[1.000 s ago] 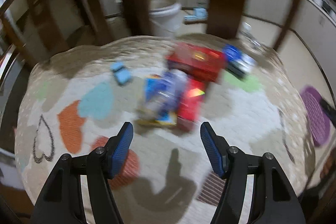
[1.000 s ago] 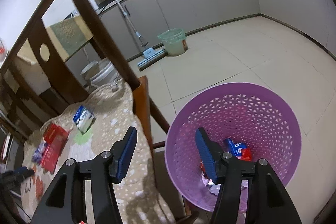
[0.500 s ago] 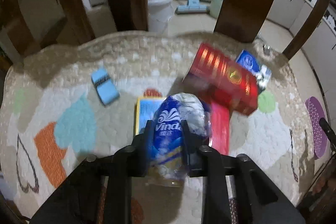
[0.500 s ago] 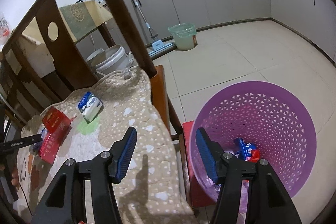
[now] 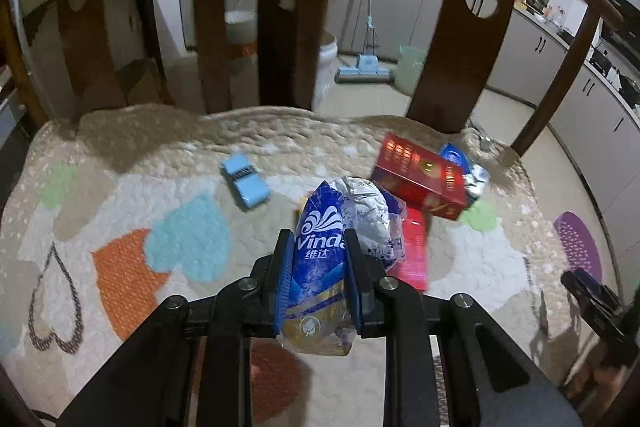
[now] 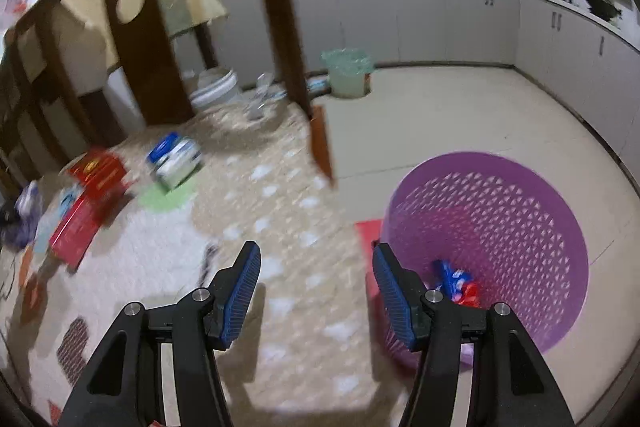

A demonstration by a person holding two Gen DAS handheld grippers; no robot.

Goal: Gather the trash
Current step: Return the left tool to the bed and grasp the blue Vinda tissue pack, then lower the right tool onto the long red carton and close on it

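A crumpled blue-and-white Vinda tissue pack (image 5: 320, 259) stands upright, pinched at its lower half above the patterned cushion. Far right of it a red box (image 5: 420, 183) lies tilted across a flat red carton (image 5: 412, 251). A small light-blue box (image 5: 245, 181) lies far left. The purple mesh basket (image 6: 520, 187) stands on the floor at right, wrappers (image 6: 456, 281) inside.

Grey kitchen cabinets (image 6: 440, 23), pale tiled floor (image 6: 460, 115), dark wooden chair backs (image 5: 472, 27).

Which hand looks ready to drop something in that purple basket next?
Left. The left gripper is shut on the blue tissue pack, while the right gripper, though beside the purple basket, is open and empty.
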